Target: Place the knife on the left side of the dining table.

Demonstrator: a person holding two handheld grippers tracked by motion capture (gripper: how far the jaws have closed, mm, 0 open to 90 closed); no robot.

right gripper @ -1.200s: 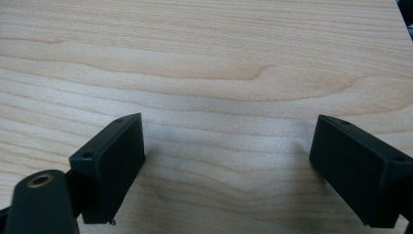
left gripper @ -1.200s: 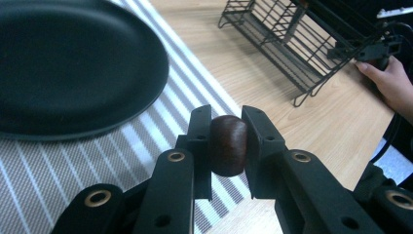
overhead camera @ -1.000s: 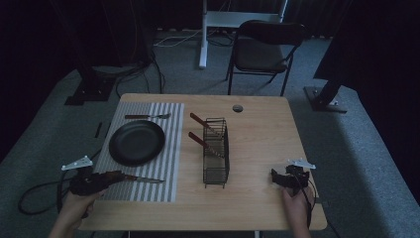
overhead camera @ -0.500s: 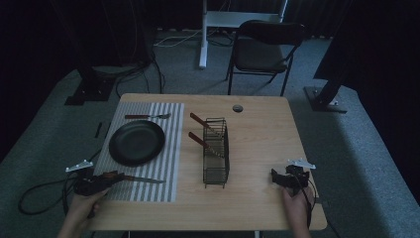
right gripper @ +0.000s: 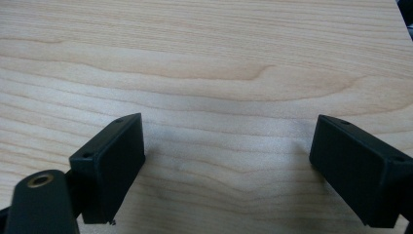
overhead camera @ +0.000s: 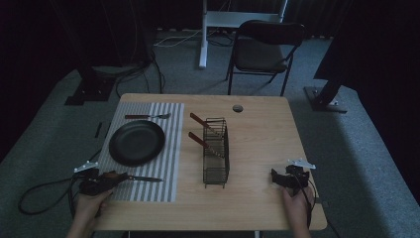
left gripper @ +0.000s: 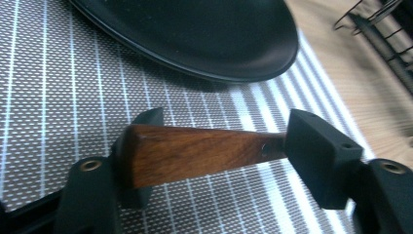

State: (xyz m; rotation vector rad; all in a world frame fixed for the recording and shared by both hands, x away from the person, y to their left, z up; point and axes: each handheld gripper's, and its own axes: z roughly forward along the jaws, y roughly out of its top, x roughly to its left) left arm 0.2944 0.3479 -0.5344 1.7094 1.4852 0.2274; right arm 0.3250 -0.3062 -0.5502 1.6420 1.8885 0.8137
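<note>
Here, at the near left edge of the wooden table (overhead camera: 257, 148), a hand (overhead camera: 88, 207) holds the left gripper (overhead camera: 101, 181). Its two black jaws are not pressed tight together. A brown wooden handle lies across the gap between them. It belongs to a knife (overhead camera: 141, 178). In the left gripper view the handle (left gripper: 195, 153) touches the left jaw, and its thin end reaches the right jaw. I cannot tell if the jaws squeeze it. The knife lies on a grey striped mat (overhead camera: 171, 163), with its blade pointing to the right.

Just past the knife, a round black plate (overhead camera: 136, 143) sits on the same mat. Behind the plate, at the far edge of the mat, lies a fork (overhead camera: 147, 116) with a brown handle.

Next, near the middle of the table, stands a black wire basket (overhead camera: 216, 151). Two tools with brown handles (overhead camera: 197, 119) lean in it and stick out to the left.

A small round hole (overhead camera: 237, 108) is in the table top, near the far edge.

On the right, another hand (overhead camera: 297, 208) holds the right gripper (overhead camera: 277, 178) near the front edge. Its jaws are spread wide, with bare wood between them. It is well apart from the basket.

Behind the table, on the grey floor, stands a dark folding chair (overhead camera: 265, 49).
</note>
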